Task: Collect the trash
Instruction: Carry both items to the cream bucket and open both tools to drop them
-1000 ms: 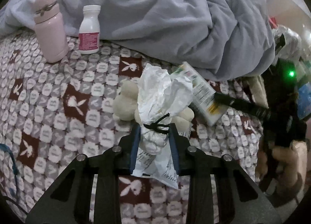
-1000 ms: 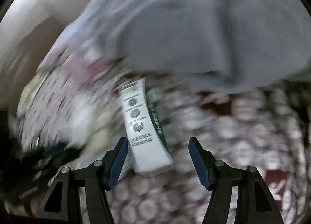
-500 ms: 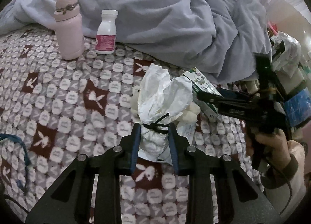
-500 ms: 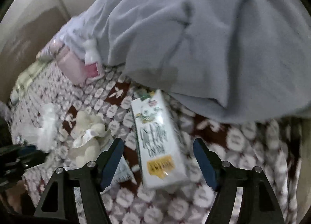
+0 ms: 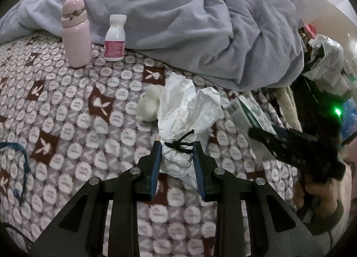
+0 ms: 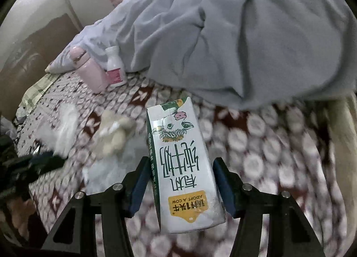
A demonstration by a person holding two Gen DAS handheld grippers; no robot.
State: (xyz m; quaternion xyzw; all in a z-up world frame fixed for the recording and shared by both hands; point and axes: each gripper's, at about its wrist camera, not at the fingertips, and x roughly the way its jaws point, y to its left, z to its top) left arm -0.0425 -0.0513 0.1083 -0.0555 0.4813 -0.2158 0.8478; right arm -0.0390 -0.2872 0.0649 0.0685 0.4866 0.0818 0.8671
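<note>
Bed: patterned blanket [image 5: 67, 127] carries the clutter, so both claws angle down at it.
Left claw [image 5: 176, 152]: clenched on a tied white tissue bundle [image 5: 189, 112], pinched just below its black tie, seemingly for a sure hold.
Right claw [image 6: 180, 181]: its jaws have just been closing around the milk carton [image 6: 178, 156]; whether the pads press it I cannot tell.
Middle: cream plush toy [image 5: 149, 105] beside the bundle.
Far: pink flask [image 5: 75, 34] and white pill bottle [image 5: 116, 38] stand upright against the grey duvet [image 5: 200, 22].
</note>
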